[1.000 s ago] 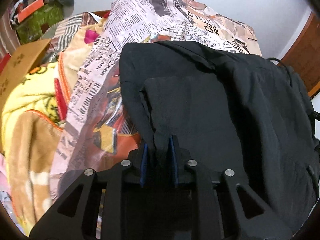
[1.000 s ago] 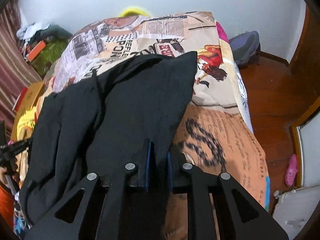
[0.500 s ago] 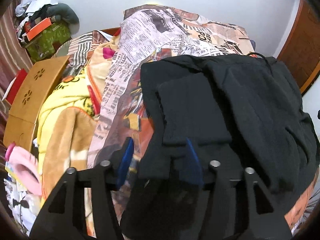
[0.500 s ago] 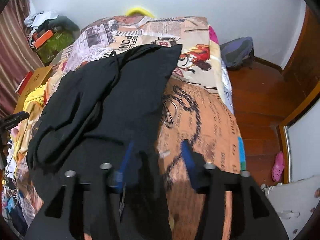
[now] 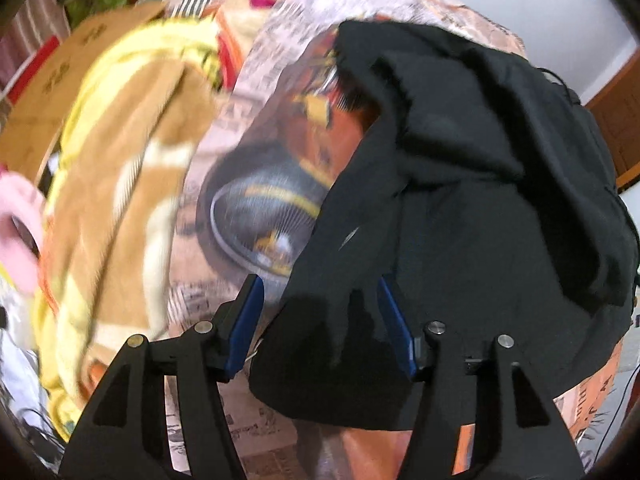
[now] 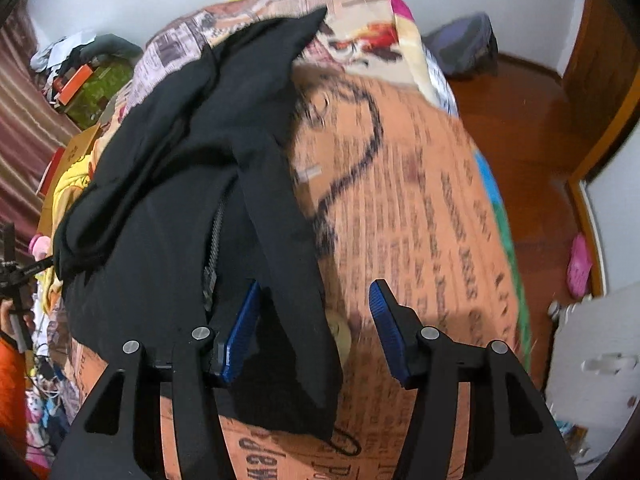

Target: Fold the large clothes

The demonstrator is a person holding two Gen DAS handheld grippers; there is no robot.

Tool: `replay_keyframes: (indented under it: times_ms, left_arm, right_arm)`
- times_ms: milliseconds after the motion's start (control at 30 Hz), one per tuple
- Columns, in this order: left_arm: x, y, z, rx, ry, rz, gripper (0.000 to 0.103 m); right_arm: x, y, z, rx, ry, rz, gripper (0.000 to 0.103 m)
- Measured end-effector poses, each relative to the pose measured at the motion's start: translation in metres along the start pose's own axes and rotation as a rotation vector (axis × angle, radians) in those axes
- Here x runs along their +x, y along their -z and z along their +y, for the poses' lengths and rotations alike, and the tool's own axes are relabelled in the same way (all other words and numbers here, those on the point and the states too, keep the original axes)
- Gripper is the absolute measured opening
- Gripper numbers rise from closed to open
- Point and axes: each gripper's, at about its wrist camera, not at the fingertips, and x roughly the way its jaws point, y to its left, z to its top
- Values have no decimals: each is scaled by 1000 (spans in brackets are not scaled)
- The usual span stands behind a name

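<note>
The left claw (image 5: 320, 320) is standing with its blue pads (image 5: 248, 320) apart, and nothing is being pinched; the near hem of the black jacket (image 5: 460, 220) is lying loose in the gap between them, closer to the right-hand pad. Beyond the fingertips the jacket is spreading up and to the right, its upper half doubled back over the lower. Left of the claw the newspaper-print bedspread (image 5: 256, 128) is showing bare, and further left a yellow and tan blanket (image 5: 120, 168) is bunching beside a cardboard box (image 5: 60, 92)

The right claw (image 6: 316, 324) is also gaping, pads (image 6: 384, 324) well apart and gripping nothing. A flap of the jacket (image 6: 168, 220) is draping across the gap just beside the left-hand pad, while the right-hand pad is hanging over the bare orange bedspread (image 6: 420, 208). The jacket's zipper (image 6: 214, 240) is running just ahead and left of the claw, and past it the folded-over part is reaching towards the far end of the bed. Off to the right the wooden floor (image 6: 532, 140) is lying below the bed edge, with a pink slipper (image 6: 580, 264) on it
</note>
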Motion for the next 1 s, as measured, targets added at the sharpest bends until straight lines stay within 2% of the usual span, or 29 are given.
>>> replay_keyframes:
  times_ms: [167, 200, 400, 533, 600, 633, 667, 700, 733, 833, 933, 1000]
  left_arm:
    - [29, 11, 14, -42, 55, 64, 58]
    - [35, 12, 15, -52, 68, 75, 61]
    - [50, 13, 19, -126, 112, 51, 73]
    - [50, 15, 10, -105, 151, 79, 73]
    - [45, 19, 6, -90, 200, 91, 58]
    - [41, 22, 2, -77, 239, 101, 55]
    - [36, 25, -2, -64, 266, 102, 49]
    - [30, 28, -7, -50, 267, 91, 35]
    - [26, 30, -13, -39, 259, 86, 30]
    - [12, 34, -29, -20, 232, 63, 24]
    - [-9, 31, -51, 4, 220, 22, 21]
    - [-29, 25, -61, 9, 254, -27, 19]
  right_arm:
    - [8, 7, -6, 62, -77, 27, 52]
    - [9, 8, -7, 72, -91, 30, 52]
    - [17, 5, -4, 97, -145, 29, 55]
    - [16, 10, 1, 84, -150, 13, 55]
    - [13, 14, 4, 74, -165, 5, 53]
    - [13, 14, 5, 70, -170, 5, 47]
    - [12, 14, 4, 70, -176, 3, 39]
    - [10, 17, 6, 79, -199, 6, 33]
    - [10, 17, 6, 86, -214, 10, 25]
    - [4, 19, 14, 71, -203, -4, 8]
    - [-11, 18, 28, 48, -216, -28, 6]
    - [-20, 13, 35, 23, -224, -43, 6]
